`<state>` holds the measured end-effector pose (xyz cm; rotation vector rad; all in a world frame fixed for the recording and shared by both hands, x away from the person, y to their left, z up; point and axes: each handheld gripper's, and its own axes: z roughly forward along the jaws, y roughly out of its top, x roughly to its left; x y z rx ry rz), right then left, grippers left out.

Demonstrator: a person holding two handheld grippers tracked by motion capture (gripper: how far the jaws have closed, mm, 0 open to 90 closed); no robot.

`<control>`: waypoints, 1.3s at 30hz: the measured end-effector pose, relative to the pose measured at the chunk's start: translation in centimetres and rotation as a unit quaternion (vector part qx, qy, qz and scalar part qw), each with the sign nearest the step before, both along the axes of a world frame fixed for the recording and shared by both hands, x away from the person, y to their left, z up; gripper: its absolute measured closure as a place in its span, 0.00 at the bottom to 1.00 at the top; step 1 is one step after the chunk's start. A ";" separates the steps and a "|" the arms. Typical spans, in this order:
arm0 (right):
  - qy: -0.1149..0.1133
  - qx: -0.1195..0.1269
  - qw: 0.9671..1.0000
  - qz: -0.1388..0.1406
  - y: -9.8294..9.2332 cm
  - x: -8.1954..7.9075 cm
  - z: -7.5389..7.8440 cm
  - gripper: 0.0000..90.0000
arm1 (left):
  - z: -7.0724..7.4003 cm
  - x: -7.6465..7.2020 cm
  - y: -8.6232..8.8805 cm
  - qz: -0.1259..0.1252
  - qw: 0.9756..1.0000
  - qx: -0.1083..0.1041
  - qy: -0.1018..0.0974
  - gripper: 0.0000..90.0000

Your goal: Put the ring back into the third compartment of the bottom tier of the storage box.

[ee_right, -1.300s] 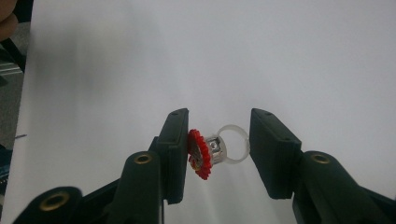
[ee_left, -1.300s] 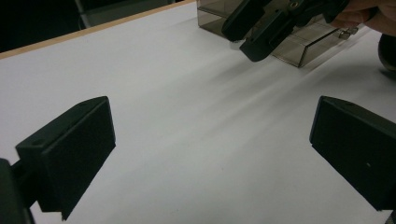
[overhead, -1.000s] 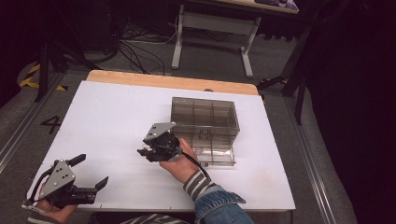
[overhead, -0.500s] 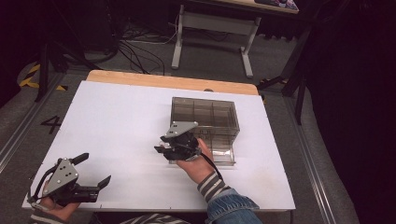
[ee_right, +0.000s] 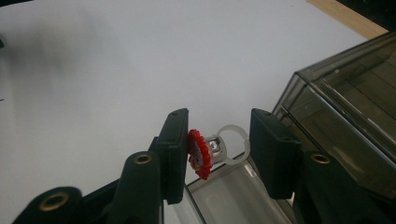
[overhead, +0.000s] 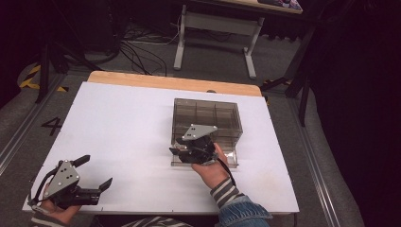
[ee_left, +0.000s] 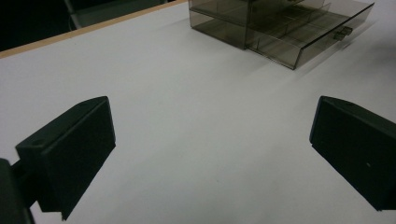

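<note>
A toy ring (ee_right: pixel 205 150) with a red flower top and a clear band sits between the jaws of my right gripper (ee_right: pixel 218 140), which is shut on it. That gripper (overhead: pixel 178 153) hovers at the front left corner of a smoky transparent drawer box (overhead: pixel 208 116), over the pulled-out lower drawer (ee_right: pixel 233 196). My left gripper (overhead: pixel 97 171) rests near the table's front left corner, open and with nothing in it. Its two black jaws (ee_left: pixel 210 154) stand wide apart, pointing across the white table toward the box (ee_left: pixel 233 14) and its open drawer (ee_left: pixel 308 39).
The white table top (overhead: pixel 123 127) has a bare wooden strip (overhead: pixel 170 81) along its far edge. Beyond it stand a metal table frame (overhead: pixel 213 28) and cables on the floor. A striped cuff and denim sleeve (overhead: pixel 236 208) come in at the front edge.
The right gripper carried the ring to the right, from the open table to the front left corner of the box over the open drawer. The left gripper stayed put.
</note>
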<state>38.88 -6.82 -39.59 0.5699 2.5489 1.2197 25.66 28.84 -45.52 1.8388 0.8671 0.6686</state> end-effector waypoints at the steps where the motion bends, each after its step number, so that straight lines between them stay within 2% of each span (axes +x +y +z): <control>1: 0.000 0.001 1.000 -0.001 -0.2 0.0 0.0 0.65 | 0.0 0.0 0.0 0.000 1.000 -0.001 0.000 0.01; 5: -0.008 0.003 1.000 -0.013 -1.2 -0.5 -0.1 0.65 | 0.0 0.0 -0.1 0.000 1.000 -0.002 0.002 0.01; 10: -0.006 0.012 1.000 -0.021 -2.0 -1.0 -0.2 0.65 | 0.0 0.0 -0.1 -0.003 1.000 0.004 -0.001 0.01; 25: -0.004 0.022 0.999 -0.039 -3.5 -0.9 0.1 0.65 | 0.0 -0.1 0.0 -0.003 1.000 0.001 0.001 0.01; 34: -0.001 0.016 0.999 -0.051 -4.4 -0.8 0.2 0.65 | 0.0 -0.1 -0.1 -0.003 1.000 -0.001 0.003 0.01; 39: 0.004 0.004 0.998 -0.069 -5.3 -0.6 0.0 0.65 | 0.0 -0.1 0.0 -0.002 1.000 0.001 0.002 0.01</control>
